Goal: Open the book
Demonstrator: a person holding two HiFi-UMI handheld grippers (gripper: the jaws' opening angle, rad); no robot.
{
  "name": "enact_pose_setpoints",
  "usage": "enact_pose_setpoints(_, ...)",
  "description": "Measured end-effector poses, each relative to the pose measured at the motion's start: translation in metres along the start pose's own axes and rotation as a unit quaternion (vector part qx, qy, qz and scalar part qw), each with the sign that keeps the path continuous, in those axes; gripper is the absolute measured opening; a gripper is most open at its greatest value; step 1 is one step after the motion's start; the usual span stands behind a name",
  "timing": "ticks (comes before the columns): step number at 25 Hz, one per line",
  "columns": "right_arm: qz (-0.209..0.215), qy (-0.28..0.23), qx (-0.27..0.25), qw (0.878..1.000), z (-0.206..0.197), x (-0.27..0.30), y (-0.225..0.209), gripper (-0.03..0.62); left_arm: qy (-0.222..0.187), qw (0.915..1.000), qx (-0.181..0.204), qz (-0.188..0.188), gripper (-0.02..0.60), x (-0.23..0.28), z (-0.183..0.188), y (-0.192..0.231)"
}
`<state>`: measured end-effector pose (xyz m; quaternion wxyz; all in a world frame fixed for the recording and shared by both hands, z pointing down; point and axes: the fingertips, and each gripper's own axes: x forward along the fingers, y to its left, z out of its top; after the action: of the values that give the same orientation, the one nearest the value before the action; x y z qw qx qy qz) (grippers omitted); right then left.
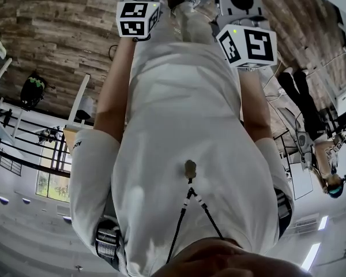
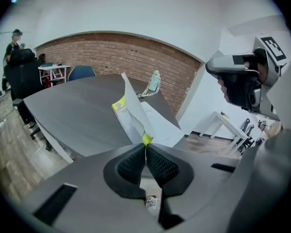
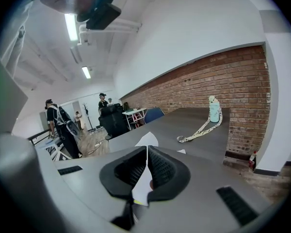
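The book [image 2: 157,125] lies open at the near end of a grey table [image 2: 82,110]. In the left gripper view one leaf [image 2: 132,106] stands up steeply from the book. Its yellow-green lower corner [image 2: 146,139] is pinched in my left gripper [image 2: 145,152], which is shut on it. In the right gripper view a white page [image 3: 147,140] pokes up between the pads and runs down behind them. My right gripper [image 3: 147,155] is shut on this page. The head view shows only the two marker cubes [image 1: 137,19] [image 1: 248,45] above the person's white shirt, with the jaws and the book hidden.
A pale blue bottle [image 3: 214,110] with a lanyard [image 3: 199,129] stands at the table's far end by the brick wall. Black office chairs [image 3: 114,120] and several people [image 3: 56,120] are beyond the table's left side. The right gripper's body [image 2: 240,84] hangs at the right.
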<state>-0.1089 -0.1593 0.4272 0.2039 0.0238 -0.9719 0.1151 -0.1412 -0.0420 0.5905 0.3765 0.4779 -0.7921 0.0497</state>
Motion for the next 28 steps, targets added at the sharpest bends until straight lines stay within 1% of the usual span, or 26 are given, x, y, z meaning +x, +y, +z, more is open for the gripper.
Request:
enact_pose_setpoints(9,0.007,0.007,-0.002,1.0,-0.007,0.009,0.015,0.038,0.005,0.999,-0.041,0.018,0.025,-0.014,-0.018,0.031)
enact_pose_setpoints(12,0.008,0.008,-0.002,1.0,-0.005,0.009,0.016,0.038,0.004,0.9979,-0.059,0.024,0.025,-0.017,-0.019,0.038)
enact_pose_setpoints(15,0.008,0.009,-0.001,1.0,-0.003,0.007,0.016,0.037,0.005,0.997,-0.071,0.031,0.025,-0.022,-0.021,0.044)
enact_pose_setpoints(28,0.01,0.013,-0.004,1.0,-0.002,0.02,0.023,0.037,0.021,0.9944,-0.09,0.052,0.025,-0.029,-0.039,0.072)
